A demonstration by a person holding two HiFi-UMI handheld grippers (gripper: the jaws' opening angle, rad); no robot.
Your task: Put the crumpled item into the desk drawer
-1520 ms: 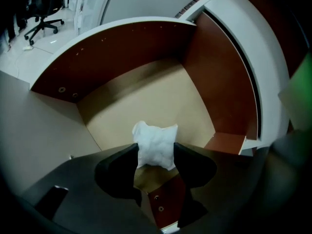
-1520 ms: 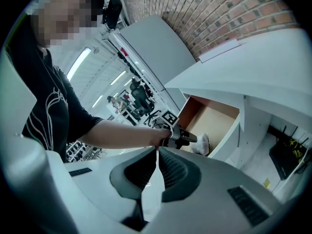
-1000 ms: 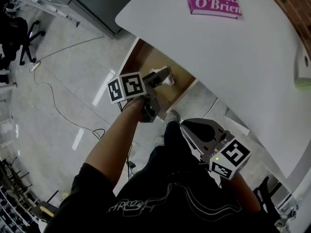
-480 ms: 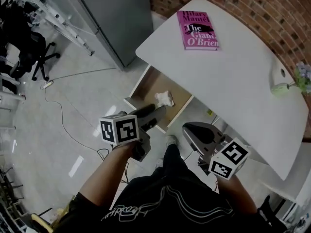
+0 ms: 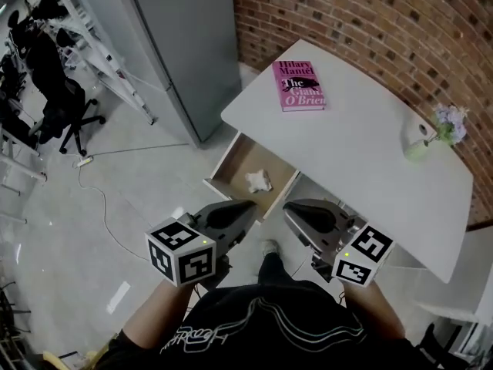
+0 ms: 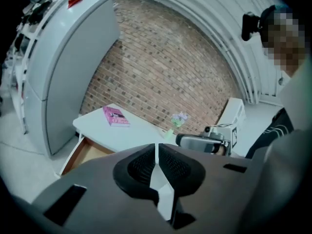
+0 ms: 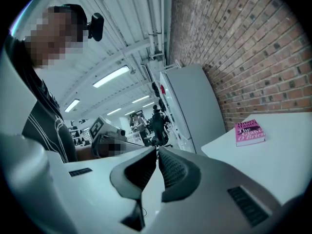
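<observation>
The crumpled white wad (image 5: 258, 180), lumpy and with no clear long axis, lies near the middle of the open wooden drawer (image 5: 228, 168) under the smooth white bench (image 5: 362, 160). A pink book (image 5: 298, 85) and a small vase (image 5: 420, 146) sit on top of the bench. The left tool (image 5: 246, 206) is closing on nothing, its jaws almost together. The right tool (image 5: 288, 206) is narrow and empty. Both hang apart from the wad.

Wall: red-brown brick wall (image 5: 370, 21), running behind the furniture.
Floor: pale glossy floor (image 5: 69, 230), showing bright reflections.
Furniture: white desk (image 5: 362, 153) with a curved edge, near the brick; tall grey cabinet (image 5: 181, 45) beside it; black office chair (image 5: 65, 106) on castors, well apart.
Light: ceiling strip lights (image 7: 112, 76), lit.
</observation>
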